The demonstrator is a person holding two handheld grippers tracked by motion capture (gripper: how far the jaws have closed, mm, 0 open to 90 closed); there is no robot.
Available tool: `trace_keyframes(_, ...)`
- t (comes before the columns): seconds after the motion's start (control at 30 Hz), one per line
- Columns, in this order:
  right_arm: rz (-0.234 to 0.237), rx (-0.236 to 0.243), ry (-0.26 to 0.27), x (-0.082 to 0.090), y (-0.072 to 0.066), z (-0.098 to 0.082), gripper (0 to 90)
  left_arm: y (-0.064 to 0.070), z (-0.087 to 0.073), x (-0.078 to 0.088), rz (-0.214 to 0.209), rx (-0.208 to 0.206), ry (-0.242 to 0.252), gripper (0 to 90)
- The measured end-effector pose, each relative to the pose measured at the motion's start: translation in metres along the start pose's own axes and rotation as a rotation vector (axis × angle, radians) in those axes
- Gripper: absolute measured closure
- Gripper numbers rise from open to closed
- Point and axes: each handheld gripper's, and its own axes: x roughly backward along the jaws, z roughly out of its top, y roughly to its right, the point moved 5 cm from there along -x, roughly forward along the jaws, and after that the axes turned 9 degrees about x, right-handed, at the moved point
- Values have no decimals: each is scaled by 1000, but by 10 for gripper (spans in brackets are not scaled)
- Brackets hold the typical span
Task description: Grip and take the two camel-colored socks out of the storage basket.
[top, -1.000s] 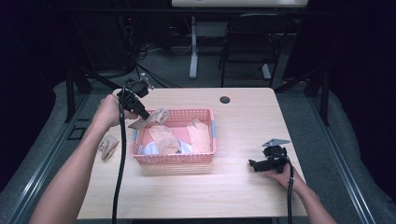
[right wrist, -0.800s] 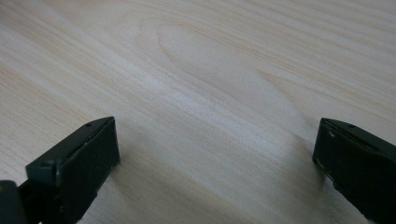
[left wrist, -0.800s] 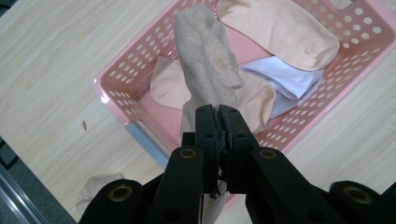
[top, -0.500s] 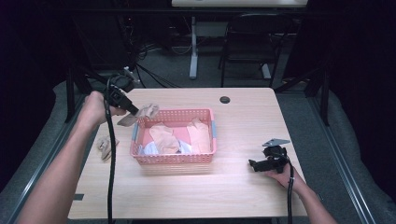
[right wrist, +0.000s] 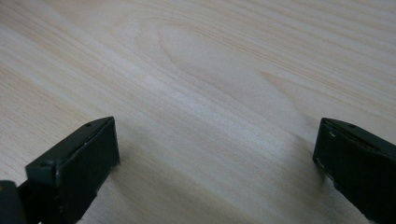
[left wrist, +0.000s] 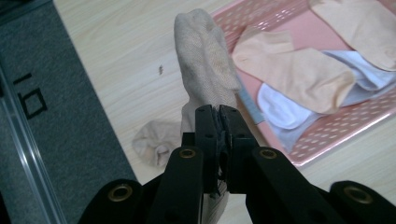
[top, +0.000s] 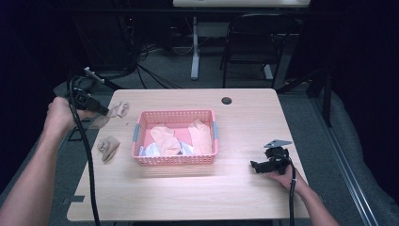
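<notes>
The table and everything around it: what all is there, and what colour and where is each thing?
basket: 1, pink, middle of the table
socks in basket: several, peach and white, lying inside
held sock: 1, beige, pinched in the left gripper, left of the basket
loose sock: 1, beige, on the table near its left edge
table: 1, light wood
hole cap: 1, black, far side of the table
chair: 1, dark, behind the table
left gripper: 1, black, shut on the held sock
right gripper: 1, black, jaws wide apart, low over bare wood at the table's right
forearms: 2, coming in from the bottom
</notes>
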Motion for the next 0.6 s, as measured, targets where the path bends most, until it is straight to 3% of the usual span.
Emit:
trace_keyframes(0.07, 0, 0, 0, 0, 0, 0, 0, -16, -7, -4, 6, 43, 0, 868)
trace_keyframes(0.17, 0, 0, 0, 0, 0, 0, 0, -25, -13, -9, 11, 64, -7, 867)
trace_keyframes(0.27, 0, 0, 0, 0, 0, 0, 0, -36, -24, -25, 10, 98, -27, 867)
trace_keyframes(0.5, 0, -1, 0, 0, 0, 0, 0, -41, -37, -51, 0, 118, -56, 867)
trace_keyframes(0.6, -1, -1, 1, 0, 0, 0, 0, -40, -44, -72, -11, 119, -76, 867)
